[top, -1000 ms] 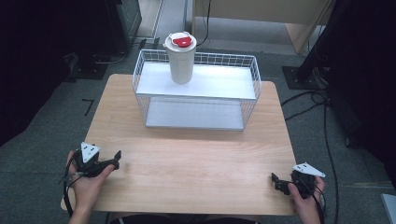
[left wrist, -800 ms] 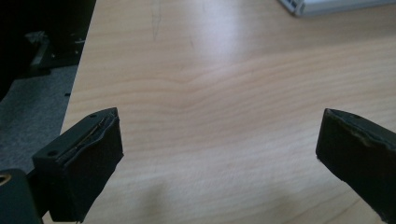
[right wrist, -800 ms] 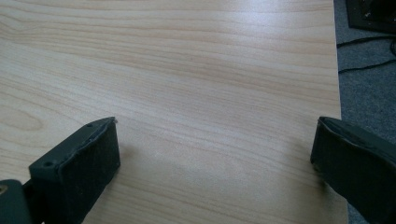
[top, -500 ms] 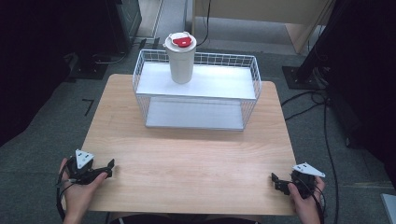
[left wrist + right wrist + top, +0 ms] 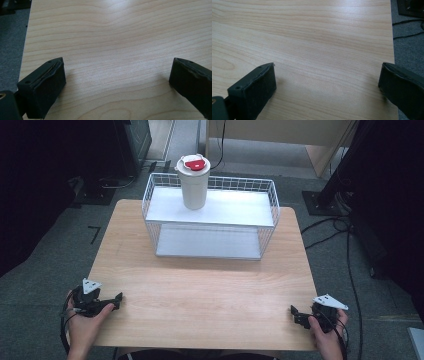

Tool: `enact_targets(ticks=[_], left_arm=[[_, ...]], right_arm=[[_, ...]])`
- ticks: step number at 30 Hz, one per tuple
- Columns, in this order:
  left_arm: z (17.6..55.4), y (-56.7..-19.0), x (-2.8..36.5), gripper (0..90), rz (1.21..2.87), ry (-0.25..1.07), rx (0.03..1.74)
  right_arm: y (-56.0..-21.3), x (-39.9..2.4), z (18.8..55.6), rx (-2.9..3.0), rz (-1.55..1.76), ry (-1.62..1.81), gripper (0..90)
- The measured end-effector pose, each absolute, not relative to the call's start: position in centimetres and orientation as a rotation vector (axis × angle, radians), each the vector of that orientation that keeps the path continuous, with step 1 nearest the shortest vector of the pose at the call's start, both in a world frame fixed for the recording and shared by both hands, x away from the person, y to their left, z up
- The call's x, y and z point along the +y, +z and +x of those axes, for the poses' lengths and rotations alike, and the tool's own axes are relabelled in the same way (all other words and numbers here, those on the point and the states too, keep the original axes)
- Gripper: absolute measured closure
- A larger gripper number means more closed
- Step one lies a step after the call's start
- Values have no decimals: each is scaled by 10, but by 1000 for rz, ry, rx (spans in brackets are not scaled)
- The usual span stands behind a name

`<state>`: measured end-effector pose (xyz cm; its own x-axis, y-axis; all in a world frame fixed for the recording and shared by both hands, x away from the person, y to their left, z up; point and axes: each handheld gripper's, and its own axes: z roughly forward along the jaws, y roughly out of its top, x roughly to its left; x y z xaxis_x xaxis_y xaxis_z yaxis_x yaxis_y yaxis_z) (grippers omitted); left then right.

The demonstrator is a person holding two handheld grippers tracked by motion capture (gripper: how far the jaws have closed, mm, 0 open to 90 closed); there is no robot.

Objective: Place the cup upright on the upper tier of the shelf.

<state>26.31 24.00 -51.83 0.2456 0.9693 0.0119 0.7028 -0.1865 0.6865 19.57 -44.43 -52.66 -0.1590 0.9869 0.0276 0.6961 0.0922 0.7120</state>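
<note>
A: Where do your grippers sit?

B: Your left gripper (image 5: 116,298) rests low at the near left corner of the worktop (image 5: 200,285), its jaws spread wide with bare wood between them. The left gripper view shows the same: both black pads (image 5: 47,82) parted, nothing held, the worktop's left edge and grey carpet (image 5: 11,45) beside it.

A: And the right one?

B: Your right gripper (image 5: 296,314) is at the near right corner, also released. In the right gripper view its jaws stand far apart over plain wood, with the worktop's right edge and a cable (image 5: 408,35) on the floor beyond.

A: What lies farther out?

B: Well apart from both grippers, at the far side of the worktop, stands a white wire basket rack (image 5: 210,220) with an upper shelf and a lower one. A white tumbler (image 5: 194,187) stands upright on the upper shelf, toward its left end, with a red-and-white lid (image 5: 193,164) on top.
</note>
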Motion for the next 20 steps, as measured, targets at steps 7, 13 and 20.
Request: enact_targets(ticks=[7,13,20], left_arm=[[265,-518,234,10,1927,637,1574],[265,-518,233,10,1916,644,1590],[266,-518,233,10,1916,644,1590]], right_arm=[[-527,-445,196,1909,1650,824,12],[-526,-444,196,1892,1667,814,12],[-526,-441,195,1909,1651,823,16]])
